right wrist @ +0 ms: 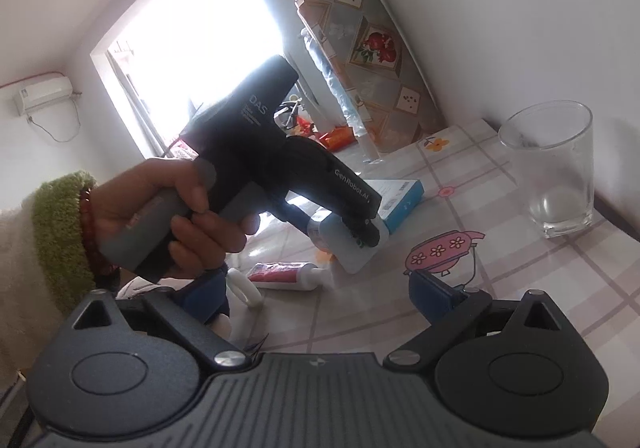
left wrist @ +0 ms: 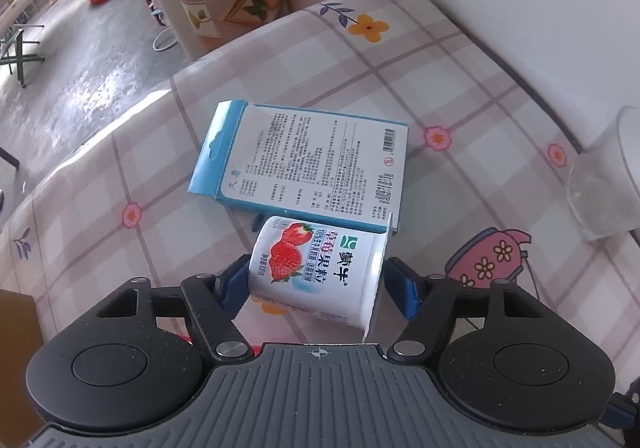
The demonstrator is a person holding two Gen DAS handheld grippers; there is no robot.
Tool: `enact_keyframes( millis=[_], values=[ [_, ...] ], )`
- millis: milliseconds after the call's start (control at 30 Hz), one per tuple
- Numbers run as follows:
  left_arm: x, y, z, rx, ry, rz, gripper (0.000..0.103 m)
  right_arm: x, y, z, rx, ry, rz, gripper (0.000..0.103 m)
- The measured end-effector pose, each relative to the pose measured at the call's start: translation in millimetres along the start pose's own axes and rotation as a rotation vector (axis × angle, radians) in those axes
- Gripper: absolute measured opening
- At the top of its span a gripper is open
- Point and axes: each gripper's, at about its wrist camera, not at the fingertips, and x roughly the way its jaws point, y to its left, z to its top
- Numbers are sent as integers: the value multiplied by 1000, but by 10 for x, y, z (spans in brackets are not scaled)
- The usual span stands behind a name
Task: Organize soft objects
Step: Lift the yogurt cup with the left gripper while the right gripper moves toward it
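While the strawberry yogurt cup (left wrist: 320, 272) lies on its side at lower centre on the checked table (left wrist: 460, 96), touching a blue medicine box (left wrist: 308, 168), the left hand-held gripper (left wrist: 318, 284) brackets it, pads not clearly pressing. The right hand-held gripper (right wrist: 320, 296) gapes wide and empty near a toothpaste tube (right wrist: 286, 275).

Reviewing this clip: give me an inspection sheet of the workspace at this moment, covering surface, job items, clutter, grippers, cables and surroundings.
Surface: table under a checked floral cloth.
Job's things: strawberry yogurt cup on its side, against a blue-and-white box; tube lying flat.
Clutter: empty glass by the wall; white ring.
Grippers: left gripper around the cup, one pad touching, the other apart; right gripper open, holding nothing.
Cables: white cord on the floor.
Surroundings: bright window, wall unit.
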Motion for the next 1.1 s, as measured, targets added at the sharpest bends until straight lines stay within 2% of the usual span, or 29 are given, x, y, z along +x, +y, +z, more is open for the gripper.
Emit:
enact_keyframes(
  millis=[133, 233, 367, 500, 600, 733, 867, 900, 933, 1100],
  values=[
    [-36, 51, -29, -36, -2, -14, 66, -29, -35, -14, 7, -8, -6, 100],
    [-109, 84, -52, -73, -5, -42, 60, -47, -59, -18, 8, -23, -24, 100],
    [-332, 105, -125, -109, -27, -115, 59, -114, -42, -11, -1, -76, -36, 100],
    [-520, 65, -224, -125, -51, -137, 59, -133, 0, -8, -19, -101, -30, 100],
    [-722, 109, -325, -183, -76, -236, 59, -166, -35, 7, 21, -121, 9, 100],
    [-1000, 119, -549, -233, -96, -401, 59, -299, -42, 19, 32, -205, 30, 100],
    [-1171, 94, -794, -267, -112, -492, 59, -440, 62, -7, -29, -286, 63, 99],
    [-1192, 110, -844, -282, -112, -518, 59, -466, 90, -18, -47, -300, 65, 94],
    [-1206, 128, -887, -300, -113, -538, 59, -480, 110, -26, -61, -305, 70, 89],
    [-1340, 255, -1087, -375, -155, -607, 59, -523, 135, -54, -58, -304, 103, 89]
  ],
)
